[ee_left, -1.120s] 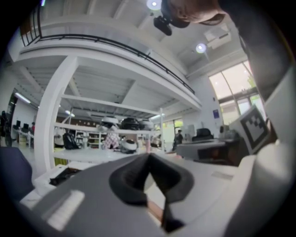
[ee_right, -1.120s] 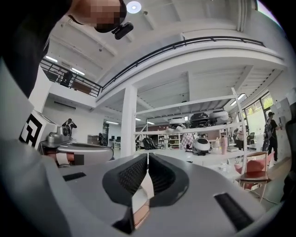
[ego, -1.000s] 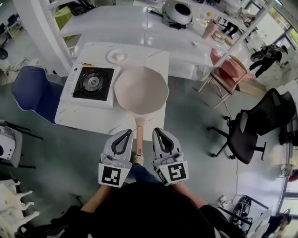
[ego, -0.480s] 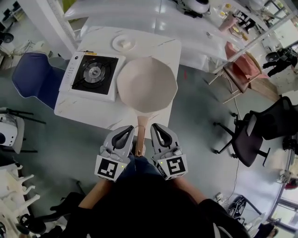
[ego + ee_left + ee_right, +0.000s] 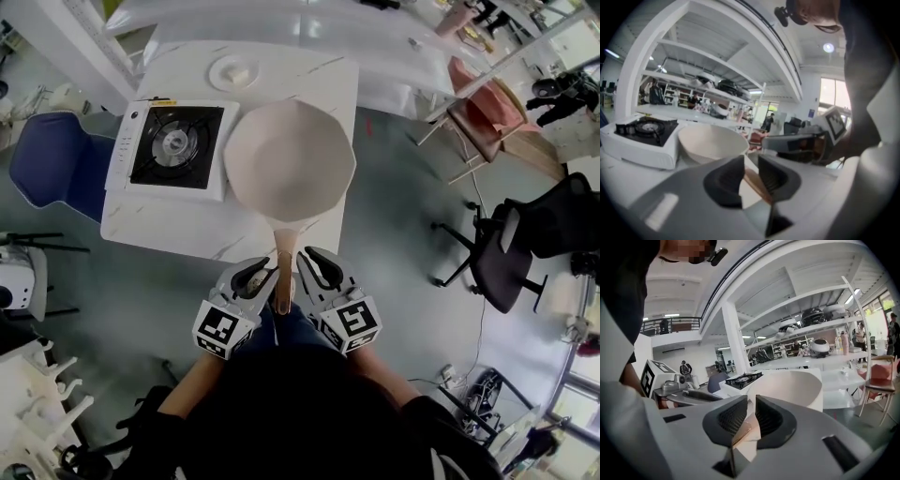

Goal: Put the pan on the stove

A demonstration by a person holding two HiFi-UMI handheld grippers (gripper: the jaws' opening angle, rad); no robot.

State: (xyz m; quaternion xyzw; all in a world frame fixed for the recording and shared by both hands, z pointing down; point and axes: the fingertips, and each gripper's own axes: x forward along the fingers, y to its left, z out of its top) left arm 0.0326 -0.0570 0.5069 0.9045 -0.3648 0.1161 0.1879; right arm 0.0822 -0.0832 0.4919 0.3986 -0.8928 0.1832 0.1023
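Plainly the pan's (image 5: 291, 159) handle (image 5: 284, 277) overhangs the table's (image 5: 187, 234) near edge between the left gripper (image 5: 750, 174), jaws opening round it, and the right gripper (image 5: 751, 414), pressed together.

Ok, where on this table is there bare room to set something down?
Bare tabletop runs along the near edge in front of the stove, and a smaller strip lies behind the pan, right of the small dish. The right side is crowded: the pan fills it.
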